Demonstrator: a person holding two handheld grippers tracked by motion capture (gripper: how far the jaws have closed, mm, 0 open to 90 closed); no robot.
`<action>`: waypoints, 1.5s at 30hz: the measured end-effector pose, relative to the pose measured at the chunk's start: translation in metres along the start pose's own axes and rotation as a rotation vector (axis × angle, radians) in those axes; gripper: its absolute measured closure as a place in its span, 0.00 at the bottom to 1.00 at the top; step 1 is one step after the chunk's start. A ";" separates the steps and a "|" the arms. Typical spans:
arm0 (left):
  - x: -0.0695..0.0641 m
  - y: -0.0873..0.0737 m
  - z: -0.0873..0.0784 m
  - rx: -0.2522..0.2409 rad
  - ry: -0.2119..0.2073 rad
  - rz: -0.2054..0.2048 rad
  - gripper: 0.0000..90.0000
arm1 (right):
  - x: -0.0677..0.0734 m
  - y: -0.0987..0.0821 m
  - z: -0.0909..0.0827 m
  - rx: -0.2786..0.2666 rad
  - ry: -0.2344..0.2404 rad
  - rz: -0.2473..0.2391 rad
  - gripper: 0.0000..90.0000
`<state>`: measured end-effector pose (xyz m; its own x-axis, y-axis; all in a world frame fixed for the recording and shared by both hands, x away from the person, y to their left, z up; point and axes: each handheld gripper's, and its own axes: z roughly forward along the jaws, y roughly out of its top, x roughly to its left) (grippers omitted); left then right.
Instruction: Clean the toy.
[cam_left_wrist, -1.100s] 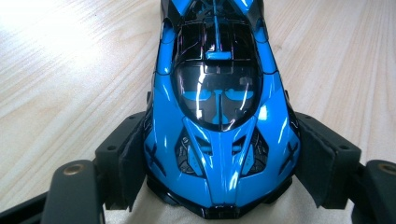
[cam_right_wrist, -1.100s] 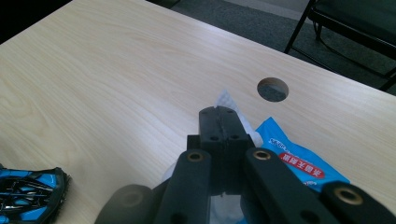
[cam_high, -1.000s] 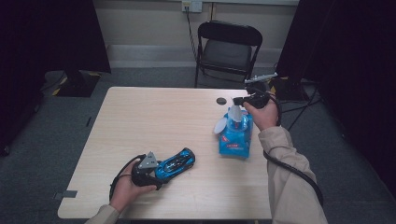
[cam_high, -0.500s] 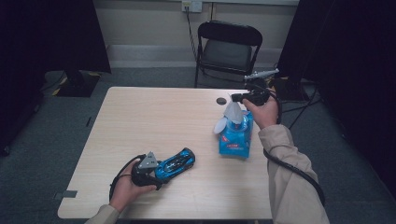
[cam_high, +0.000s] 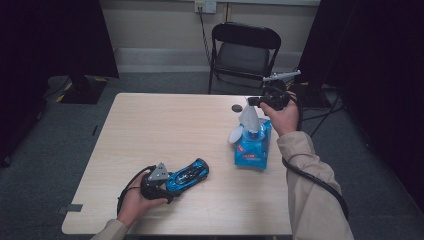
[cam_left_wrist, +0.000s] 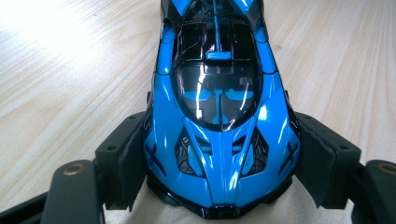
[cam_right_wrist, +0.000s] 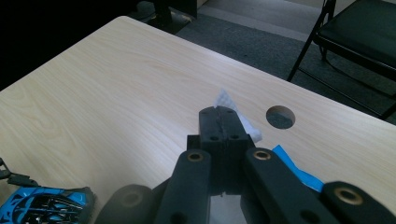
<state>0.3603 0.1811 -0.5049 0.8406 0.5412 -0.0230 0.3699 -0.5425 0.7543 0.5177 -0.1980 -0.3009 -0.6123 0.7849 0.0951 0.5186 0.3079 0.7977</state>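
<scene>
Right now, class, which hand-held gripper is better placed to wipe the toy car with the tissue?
Right. The right hand-held gripper is shut on the tissue above the blue pack. The left hand-held gripper is clamped on the toy car, steadying it on the table.

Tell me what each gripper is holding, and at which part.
The left gripper holds the blue toy car by both sides near one end. The right gripper pinches the white wipe at its top, above the blue pack.
</scene>
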 end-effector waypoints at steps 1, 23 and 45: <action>0.000 0.000 0.000 0.001 0.000 0.000 0.28 | 0.001 0.001 0.000 -0.005 0.007 0.004 1.00; 0.000 0.000 0.000 0.005 0.000 0.003 0.28 | 0.033 0.026 -0.008 -0.053 0.080 -0.033 1.00; 0.000 0.000 0.000 0.006 0.000 0.005 0.28 | 0.076 0.008 0.011 -0.075 0.234 -0.057 1.00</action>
<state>0.3604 0.1815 -0.5045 0.8425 0.5384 -0.0199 0.3682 -0.5485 0.7507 0.4819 -0.1296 -0.2942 -0.7655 0.6187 0.1767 0.4385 0.3006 0.8470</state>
